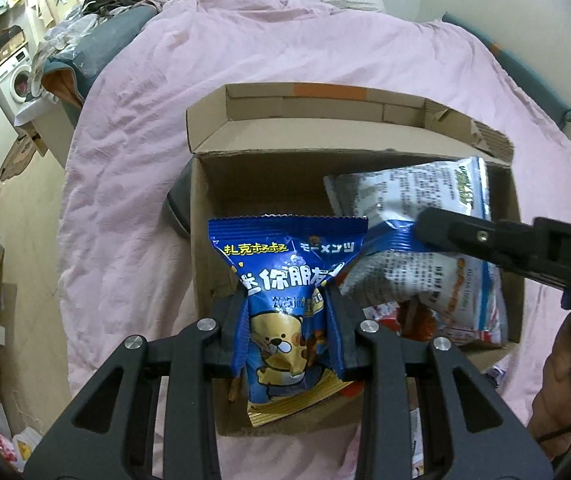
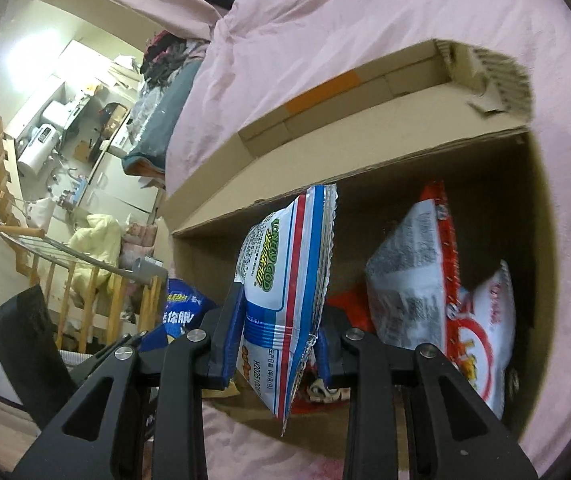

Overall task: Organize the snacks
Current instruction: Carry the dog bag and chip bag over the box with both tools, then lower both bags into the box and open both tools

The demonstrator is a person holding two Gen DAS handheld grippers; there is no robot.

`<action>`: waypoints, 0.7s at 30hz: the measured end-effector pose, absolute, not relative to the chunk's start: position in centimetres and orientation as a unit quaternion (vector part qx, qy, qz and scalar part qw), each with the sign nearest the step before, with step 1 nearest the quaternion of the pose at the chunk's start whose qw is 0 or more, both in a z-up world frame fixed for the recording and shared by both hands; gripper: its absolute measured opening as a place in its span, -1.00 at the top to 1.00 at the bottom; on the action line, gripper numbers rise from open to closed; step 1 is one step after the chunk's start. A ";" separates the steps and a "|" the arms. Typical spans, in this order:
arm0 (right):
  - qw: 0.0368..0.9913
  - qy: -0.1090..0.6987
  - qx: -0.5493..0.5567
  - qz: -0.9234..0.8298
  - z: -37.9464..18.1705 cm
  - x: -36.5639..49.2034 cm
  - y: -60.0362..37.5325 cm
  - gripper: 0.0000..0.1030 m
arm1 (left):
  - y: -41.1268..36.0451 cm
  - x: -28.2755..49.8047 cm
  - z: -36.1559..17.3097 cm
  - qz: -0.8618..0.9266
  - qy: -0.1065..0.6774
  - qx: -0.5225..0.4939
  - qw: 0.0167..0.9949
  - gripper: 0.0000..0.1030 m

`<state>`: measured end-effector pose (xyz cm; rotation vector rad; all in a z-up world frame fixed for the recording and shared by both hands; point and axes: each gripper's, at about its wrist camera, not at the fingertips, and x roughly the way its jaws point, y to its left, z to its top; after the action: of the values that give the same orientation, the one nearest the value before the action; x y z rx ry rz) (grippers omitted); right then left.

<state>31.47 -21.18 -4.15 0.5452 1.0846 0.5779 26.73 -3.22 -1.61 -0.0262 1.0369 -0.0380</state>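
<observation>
While the left claw (image 1: 289, 300) is clenched on a blue bear snack bag (image 1: 289, 280) at lower centre, above the cardboard box (image 1: 201, 208) on the bed (image 1: 125, 160), the right claw (image 2: 281, 320) grips a white striped packet (image 2: 285, 280). Best lower each into the box's bare left part, releasing only once the bag rests.

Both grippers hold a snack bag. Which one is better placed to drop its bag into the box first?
Probably right: its gripper holds the white bag already over the box interior. The left gripper holds the blue bag nearer the front edge.
</observation>
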 end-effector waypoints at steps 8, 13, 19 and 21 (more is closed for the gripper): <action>0.776 0.516 0.238 0.274 -5.3 32.5 -20.2 -0.20 | -3.2 27.2 -2.2 -0.030 0.504 -0.024 0.863 0.35; 0.812 0.487 0.191 0.258 -2.6 31.1 -21.1 -0.46 | -3.7 27.0 -2.0 -0.043 0.503 -0.025 0.863 -0.26; 0.827 0.471 0.186 0.244 -1.2 29.7 -23.7 -0.54 | -3.7 26.4 -1.0 -0.051 0.487 -0.032 0.872 -0.52; 0.826 0.476 0.186 0.237 -1.5 29.4 -24.4 -0.54 | -3.4 26.4 -1.1 -0.049 0.489 -0.040 0.870 -0.52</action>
<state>29.43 -24.37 -1.52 0.3957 1.0110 0.5026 26.38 -3.39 -1.06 -0.0843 1.0234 -0.1025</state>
